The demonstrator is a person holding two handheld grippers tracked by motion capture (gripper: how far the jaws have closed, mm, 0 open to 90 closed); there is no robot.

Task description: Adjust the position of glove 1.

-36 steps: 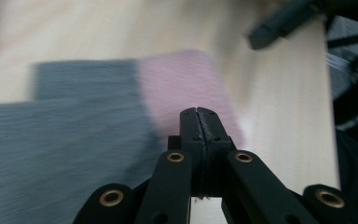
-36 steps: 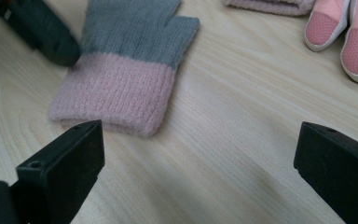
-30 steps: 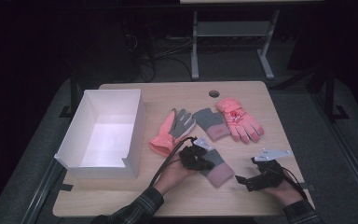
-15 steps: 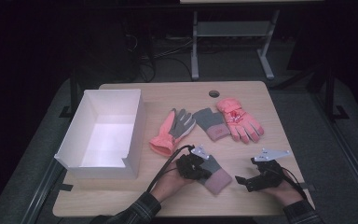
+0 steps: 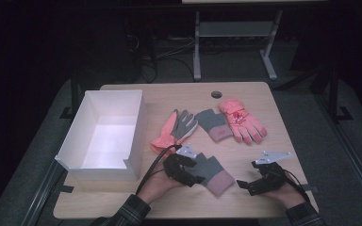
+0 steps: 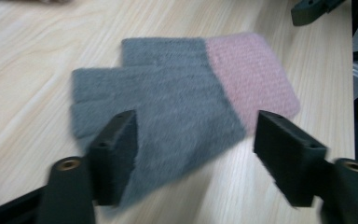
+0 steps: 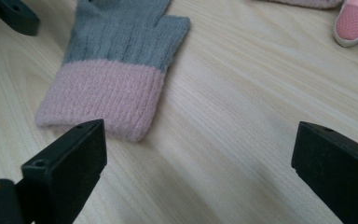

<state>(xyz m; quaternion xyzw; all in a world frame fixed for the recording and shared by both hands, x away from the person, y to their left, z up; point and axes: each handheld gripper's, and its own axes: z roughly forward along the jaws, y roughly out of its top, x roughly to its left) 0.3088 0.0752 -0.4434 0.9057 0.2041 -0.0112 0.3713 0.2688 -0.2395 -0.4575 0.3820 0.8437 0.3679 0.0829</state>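
Grey-and-pink glove (image 5: 210,169) lies flat on the wooden table (image 5: 179,207) close to my edge, between my two grippers, its pink cuff (image 5: 221,181) turned toward me and its short grey fingers pointing away. My left gripper (image 5: 191,176) sits at the glove's left side with its jaws spread wide; in the left gripper view one jaw overlaps the grey edge of the glove (image 6: 168,107) and the other stands off past the pink cuff (image 6: 254,77), so nothing is pinched — whether the jaw actually touches the knit I cannot tell. My right gripper (image 5: 245,185) rests on the table just right of the cuff, also spread wide and holding nothing; in the right gripper view the glove (image 7: 116,56) lies ahead and to the left of the jaws, with bare wood between them. Farther out, near the middle of the table, lie three more gloves: a coral glove with a grey palm (image 5: 176,129), a second grey-and-pink glove (image 5: 213,125) just beside it, and a padded pink glove (image 5: 241,120) touching that one's right side. To the left stands an open white box (image 5: 136,127) — its near wall level with my left hand (image 5: 158,186).
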